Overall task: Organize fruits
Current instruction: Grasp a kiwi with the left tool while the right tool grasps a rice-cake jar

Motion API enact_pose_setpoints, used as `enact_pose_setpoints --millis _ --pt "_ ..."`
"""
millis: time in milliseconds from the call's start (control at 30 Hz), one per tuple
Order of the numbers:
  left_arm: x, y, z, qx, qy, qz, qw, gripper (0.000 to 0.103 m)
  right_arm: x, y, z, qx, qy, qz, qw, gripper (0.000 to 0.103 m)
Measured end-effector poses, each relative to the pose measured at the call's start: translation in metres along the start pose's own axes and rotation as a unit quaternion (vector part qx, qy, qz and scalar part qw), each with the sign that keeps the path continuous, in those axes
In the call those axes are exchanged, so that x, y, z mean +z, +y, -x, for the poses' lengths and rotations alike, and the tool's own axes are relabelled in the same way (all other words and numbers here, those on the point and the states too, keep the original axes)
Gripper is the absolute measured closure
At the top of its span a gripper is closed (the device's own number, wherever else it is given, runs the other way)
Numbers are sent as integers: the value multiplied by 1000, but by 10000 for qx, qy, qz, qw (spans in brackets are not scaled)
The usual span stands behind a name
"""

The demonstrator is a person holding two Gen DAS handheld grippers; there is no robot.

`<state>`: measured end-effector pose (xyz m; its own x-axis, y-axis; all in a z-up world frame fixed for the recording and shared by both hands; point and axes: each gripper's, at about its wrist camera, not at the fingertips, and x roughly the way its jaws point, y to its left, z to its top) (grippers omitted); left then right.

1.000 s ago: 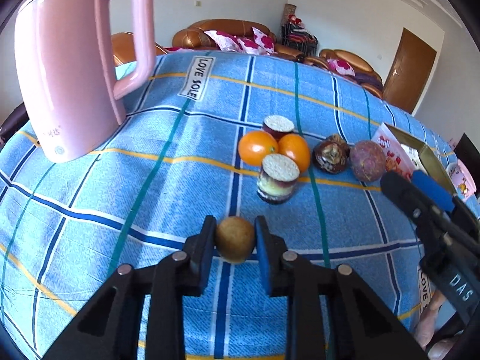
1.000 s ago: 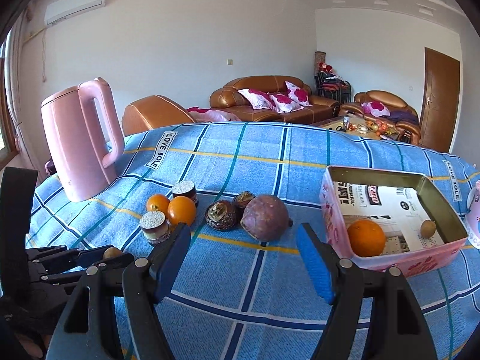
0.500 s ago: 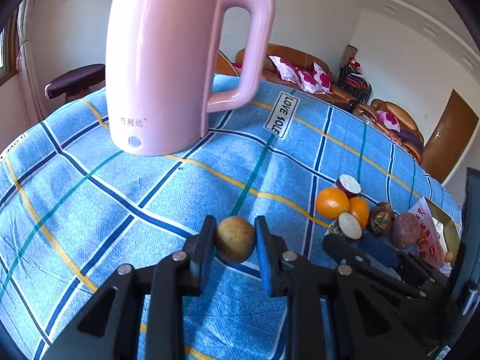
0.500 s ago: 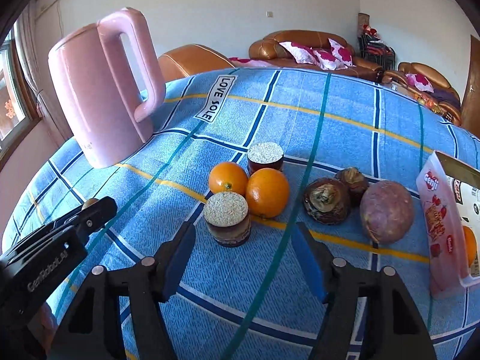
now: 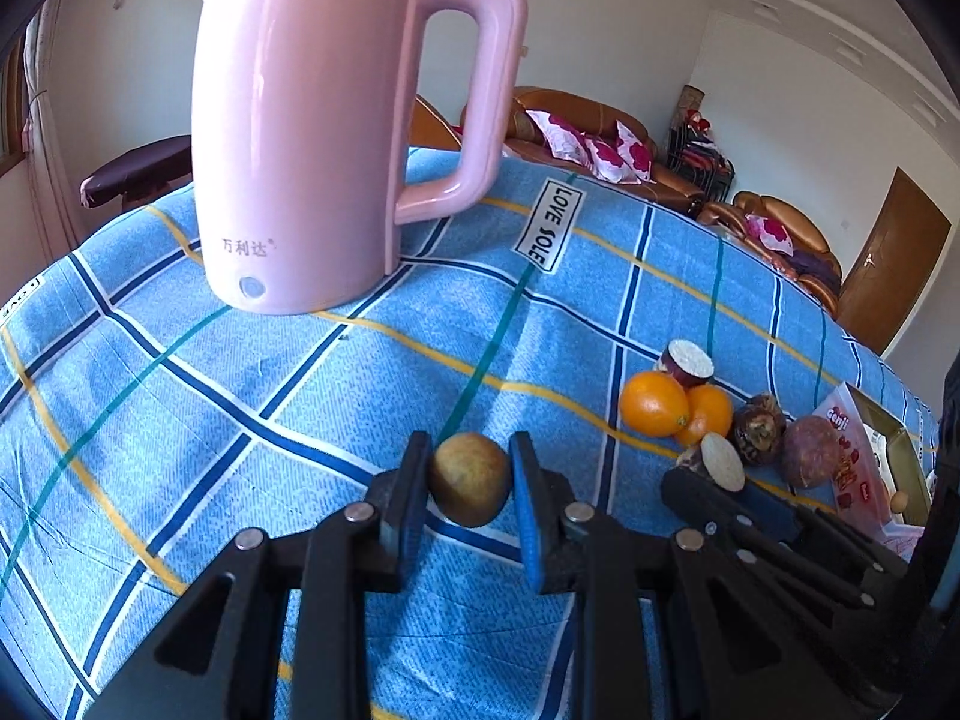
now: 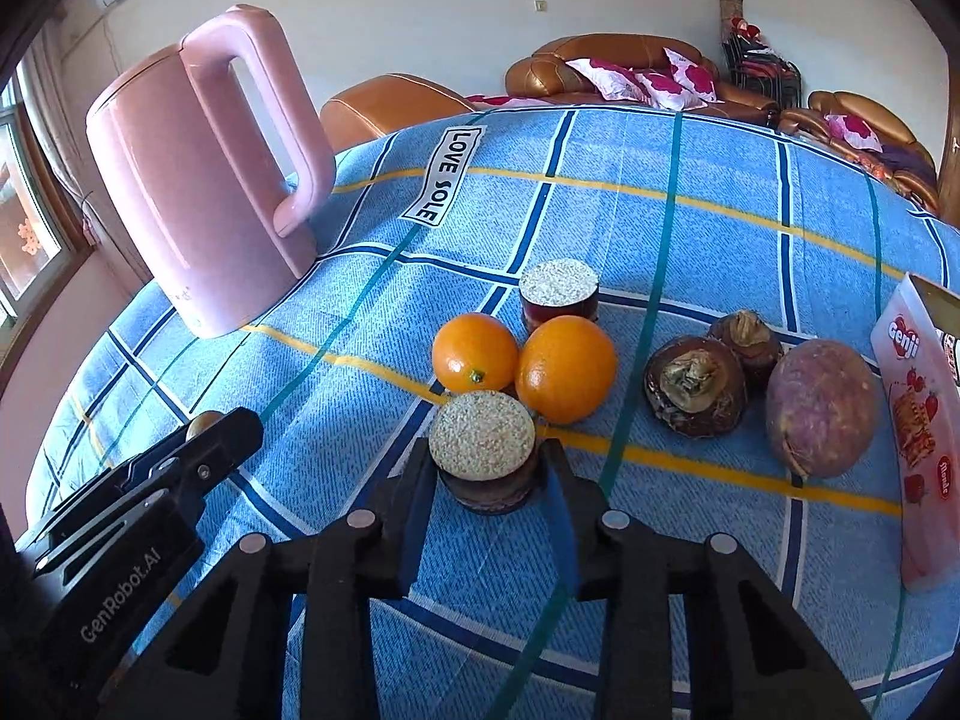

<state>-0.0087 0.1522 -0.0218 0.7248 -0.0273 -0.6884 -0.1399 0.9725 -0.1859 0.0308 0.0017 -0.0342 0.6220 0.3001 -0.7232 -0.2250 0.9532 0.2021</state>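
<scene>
My left gripper [image 5: 469,468] is shut on a small round brown-yellow fruit [image 5: 469,483], held just above the blue checked cloth. The jaws of my right gripper [image 6: 485,468] are closing, and their pads touch both sides of an upright cut cane piece [image 6: 482,435] with a pale top. Just behind it lie two oranges [image 6: 474,351] [image 6: 567,369] and a second cane piece [image 6: 559,294]. To the right sit two dark brown bulbs [image 6: 696,387] and a purple fruit [image 6: 819,408]. In the right wrist view the left gripper [image 6: 222,438] shows at lower left.
A tall pink kettle [image 5: 312,138] stands at the back left of the table. A pink tin box [image 6: 915,408] sits at the right edge, past the purple fruit. Sofas and a brown door lie beyond the table.
The right gripper moved left from the purple fruit to the near cane piece and closed around it. The left gripper swung left toward the kettle, still holding the small fruit.
</scene>
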Motion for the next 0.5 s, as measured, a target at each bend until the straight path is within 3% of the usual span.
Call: enact_pose_setpoints --millis 200,300,500 --pt "-1 -7 8 -190 -262 -82 9994 76 -8 -20 40 24 -666 -36 9978 66" --pt "-2 -14 9 -227 -291 -204 9991 76 -9 -36 58 -166 -1003 -100 9948 66" --pt "-5 -26 9 -142 -347 -367 9986 76 -14 -58 72 -487 -1173 -123 9918 66"
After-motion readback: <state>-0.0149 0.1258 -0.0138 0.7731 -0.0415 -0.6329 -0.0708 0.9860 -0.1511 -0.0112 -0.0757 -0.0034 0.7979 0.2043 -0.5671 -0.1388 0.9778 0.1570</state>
